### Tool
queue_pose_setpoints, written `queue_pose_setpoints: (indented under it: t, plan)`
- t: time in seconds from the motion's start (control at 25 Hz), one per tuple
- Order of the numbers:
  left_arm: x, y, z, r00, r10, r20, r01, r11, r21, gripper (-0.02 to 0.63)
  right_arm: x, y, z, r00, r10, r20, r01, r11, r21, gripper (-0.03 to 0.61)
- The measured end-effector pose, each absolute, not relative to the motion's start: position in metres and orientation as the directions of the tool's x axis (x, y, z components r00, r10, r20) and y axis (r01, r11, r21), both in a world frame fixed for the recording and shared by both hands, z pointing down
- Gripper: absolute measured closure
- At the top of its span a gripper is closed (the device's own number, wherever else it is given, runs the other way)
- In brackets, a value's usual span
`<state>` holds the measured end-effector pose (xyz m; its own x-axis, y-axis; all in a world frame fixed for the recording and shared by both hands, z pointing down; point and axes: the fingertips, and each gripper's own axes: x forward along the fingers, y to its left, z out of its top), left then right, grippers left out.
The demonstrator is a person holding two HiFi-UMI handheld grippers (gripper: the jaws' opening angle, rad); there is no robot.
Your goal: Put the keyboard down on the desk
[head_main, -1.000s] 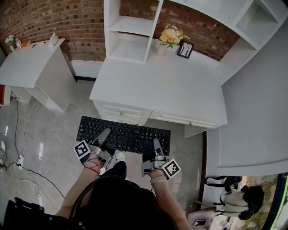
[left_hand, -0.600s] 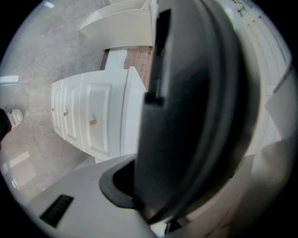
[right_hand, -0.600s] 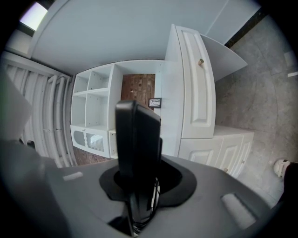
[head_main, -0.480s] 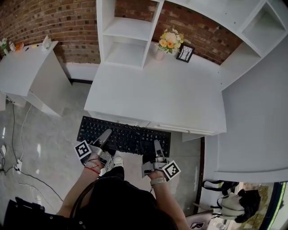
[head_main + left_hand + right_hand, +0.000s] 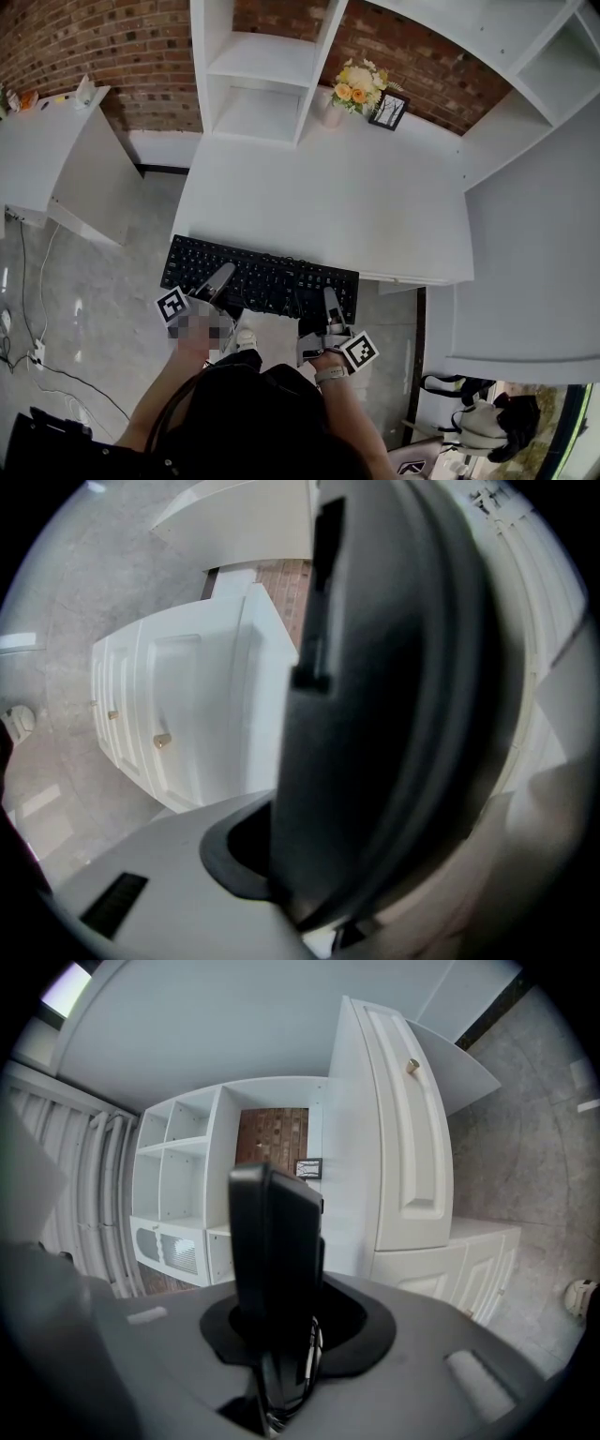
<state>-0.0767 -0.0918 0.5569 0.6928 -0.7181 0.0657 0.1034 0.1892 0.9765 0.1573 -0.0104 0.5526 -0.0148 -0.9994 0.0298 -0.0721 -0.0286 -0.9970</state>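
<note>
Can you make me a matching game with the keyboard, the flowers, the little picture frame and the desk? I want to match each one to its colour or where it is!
Things:
1. keyboard
2. flowers
3. picture frame
4. desk

Colour, place or state:
A. white
B. yellow and orange
C. gripped by the left claw and the right claw
D. standing just right of the flowers

Right pairs: 1-C, 2-B, 3-D, 4-A.

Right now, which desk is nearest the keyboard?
The middle desk with the picture frame: the keyboard hangs at its front edge; the left desk stands apart.
</note>
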Motion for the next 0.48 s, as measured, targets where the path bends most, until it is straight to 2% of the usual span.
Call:
queue_pose_setpoints:
  t: [0.48]
  plan:
    - [-0.070,-0.108,0.562,0.695,-0.713,0.089,0.091,0.209,0.974,0.514,0.163,-0.026,0.560,-0.015,-0.999,0.050,-0.057,-0.049,-0.997,0.500]
